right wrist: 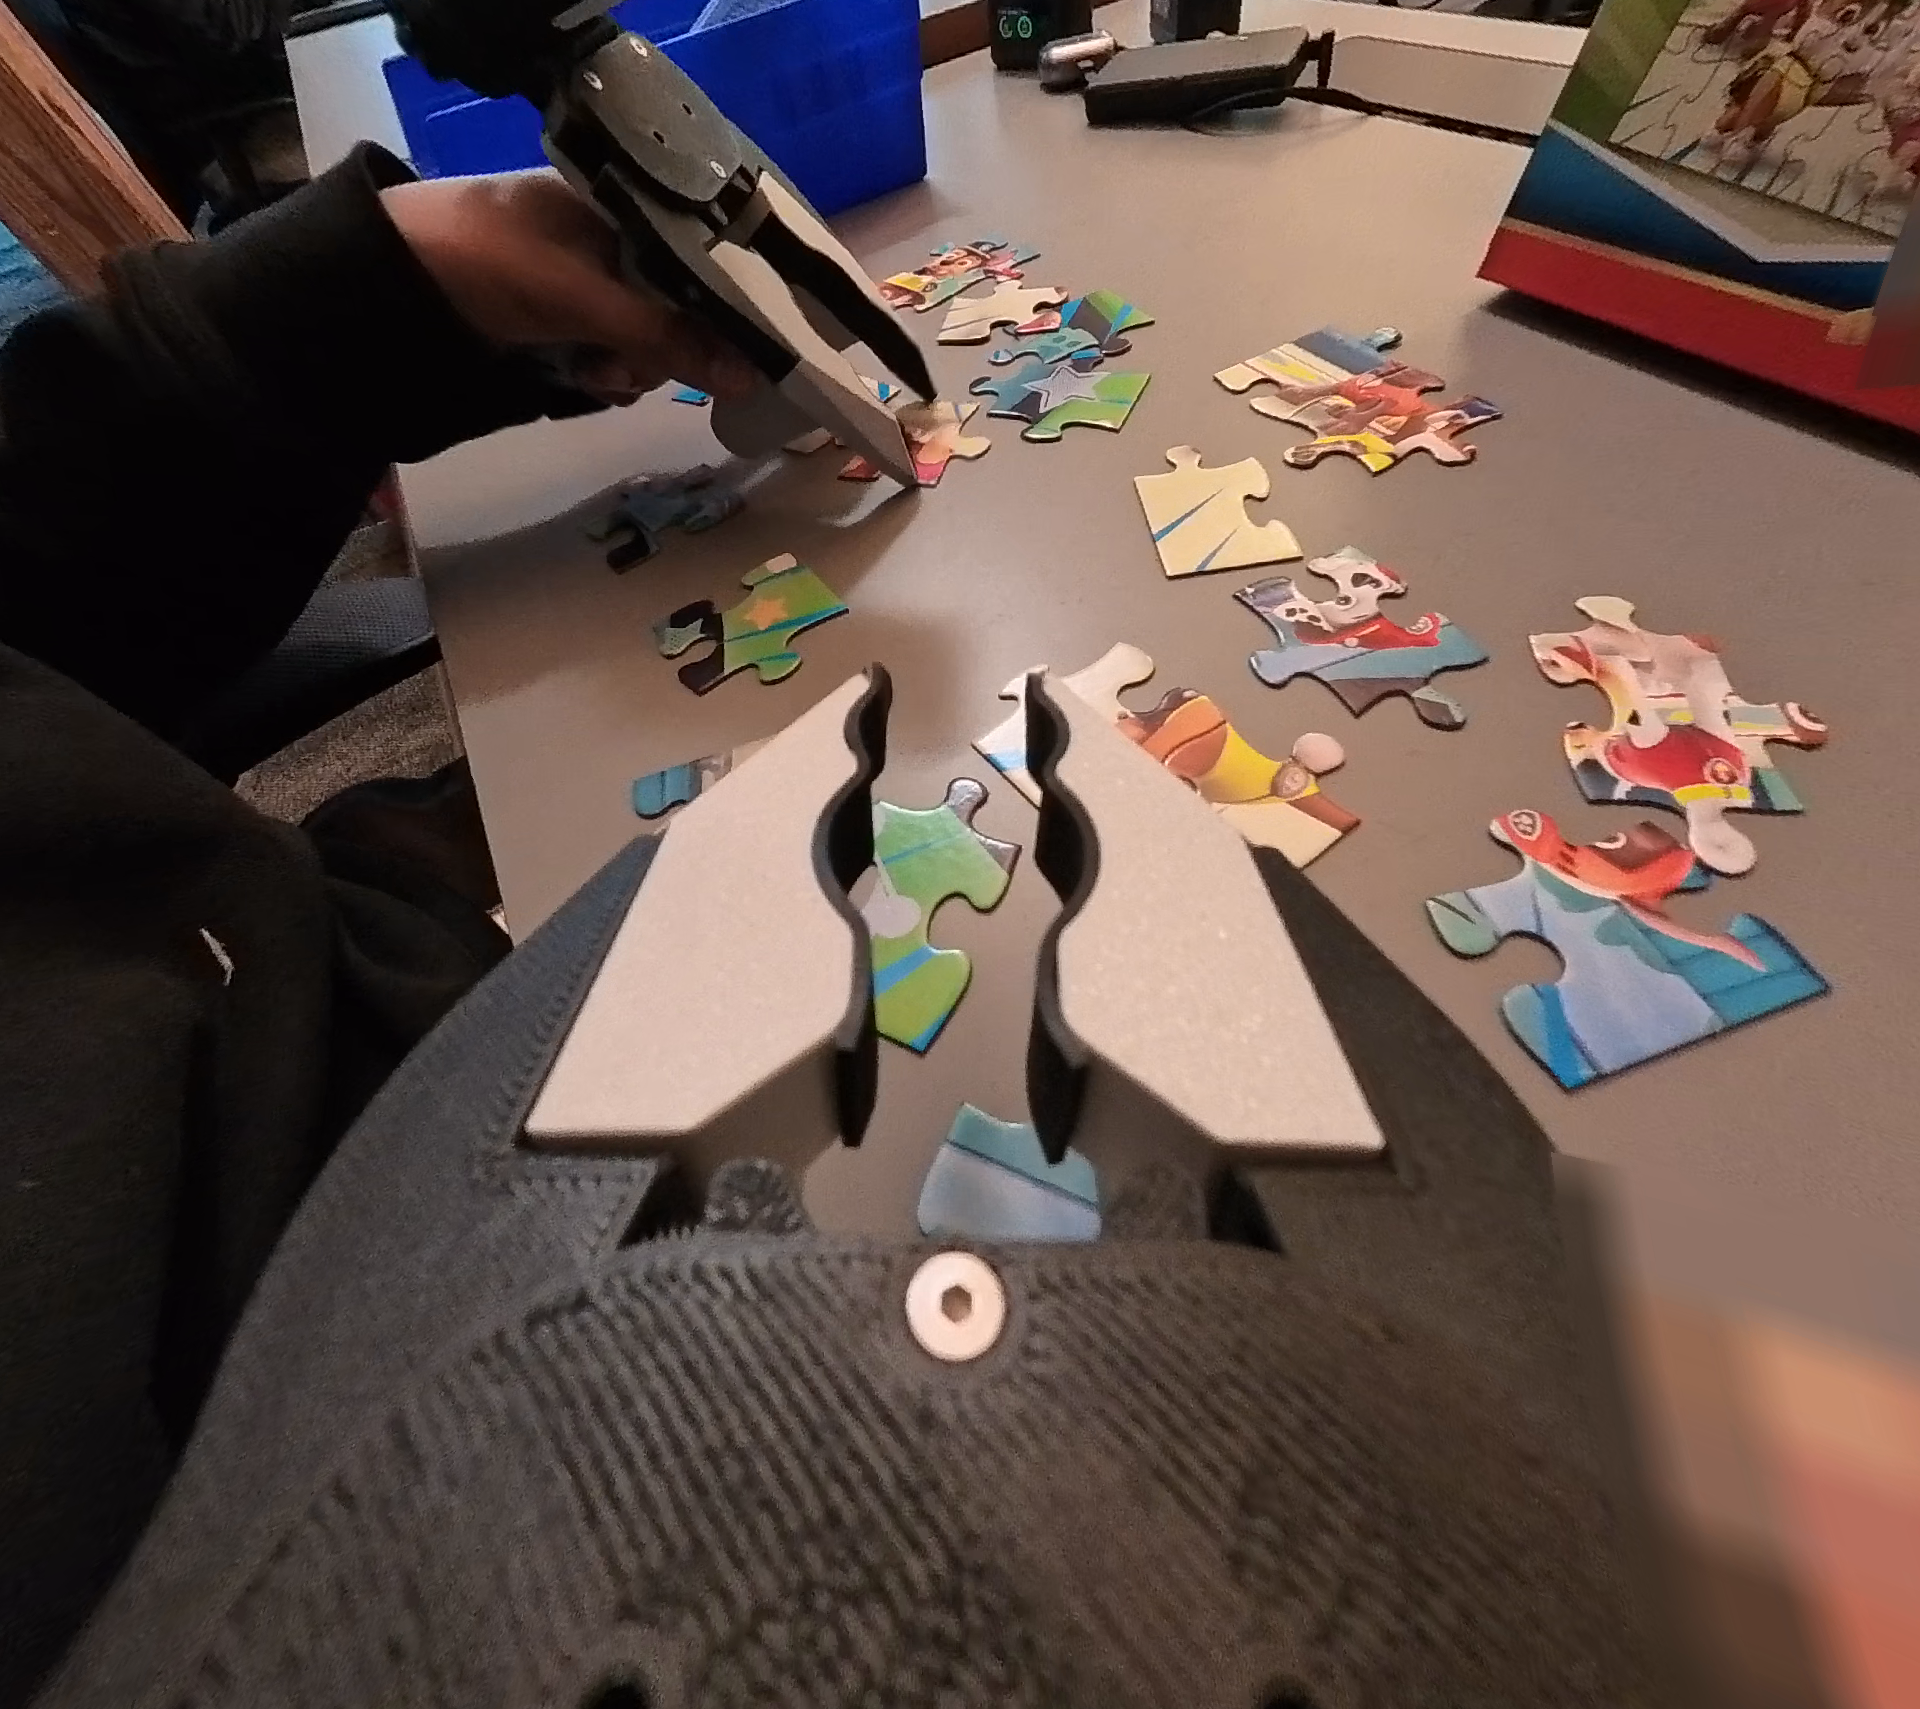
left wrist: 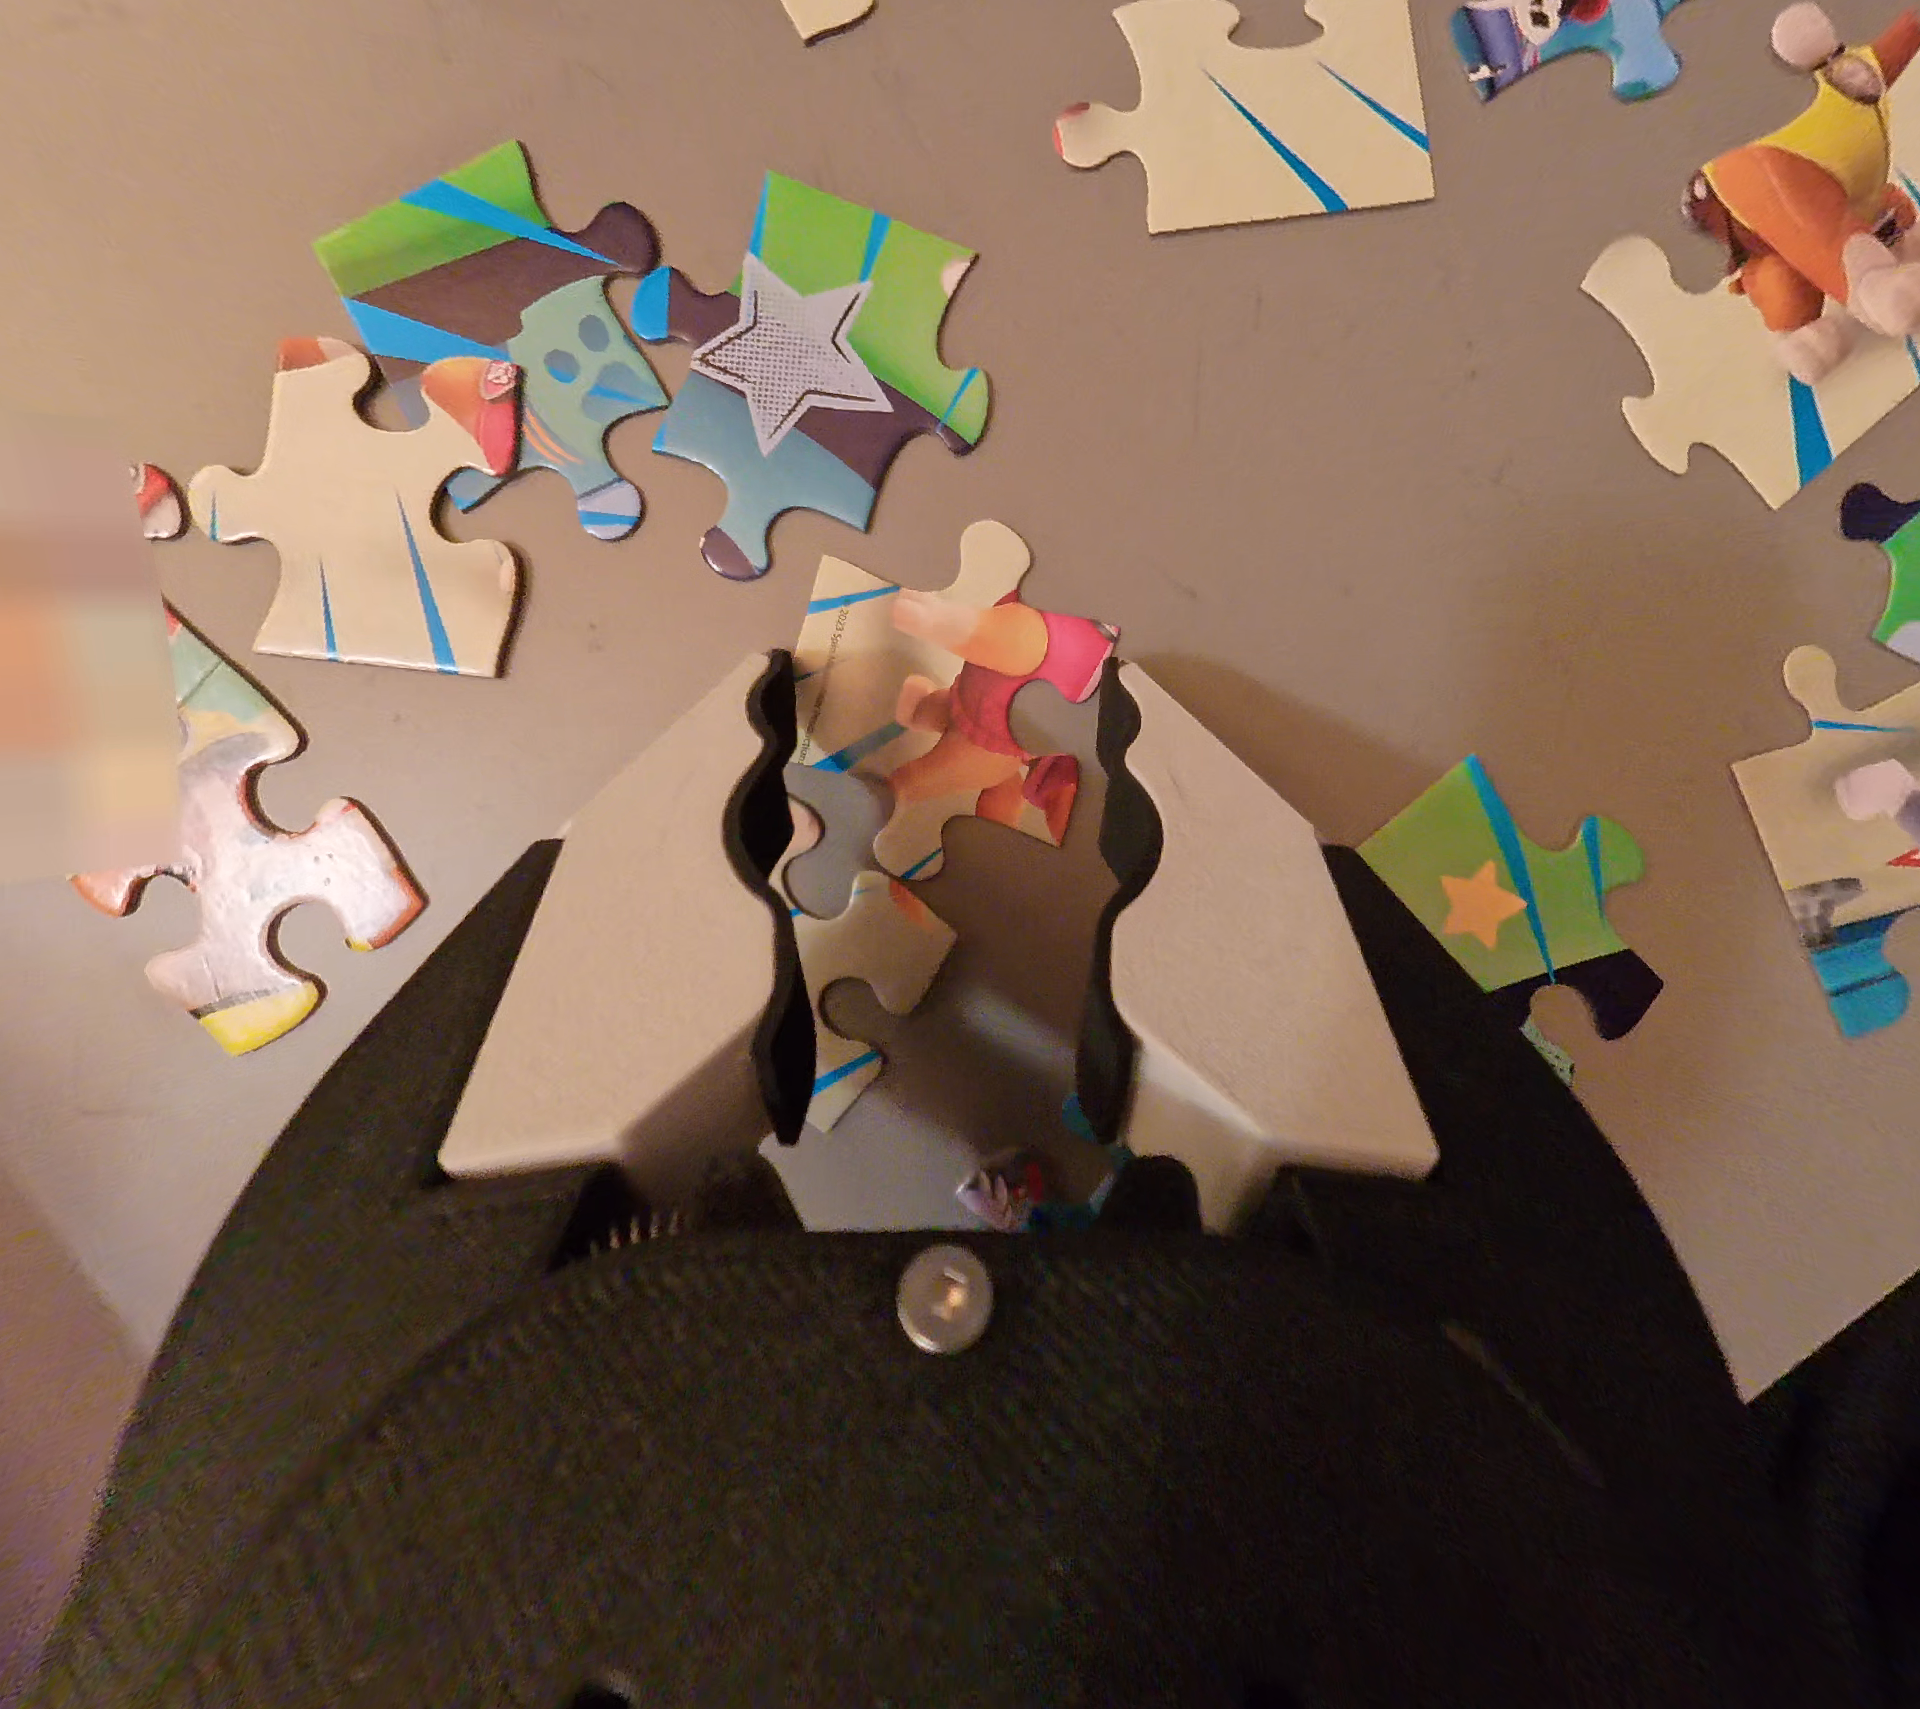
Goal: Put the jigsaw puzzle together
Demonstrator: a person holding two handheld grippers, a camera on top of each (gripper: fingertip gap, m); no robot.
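Left gripper (left wrist: 940, 672): fingers spread astride pink piece (left wrist: 987, 724), tabletop's near-left corner | right gripper (right wrist: 951, 693): parted, empty | piece likely light, thin, flat; take by edges.

Grey table (left wrist: 1247, 433) carries cream, blue-streaked puzzle pieces (left wrist: 1278, 121) and green, star-printed ones (left wrist: 831, 350).

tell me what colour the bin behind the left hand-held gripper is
Blue bin, clearest in the right wrist view, just past the left hand-held gripper.
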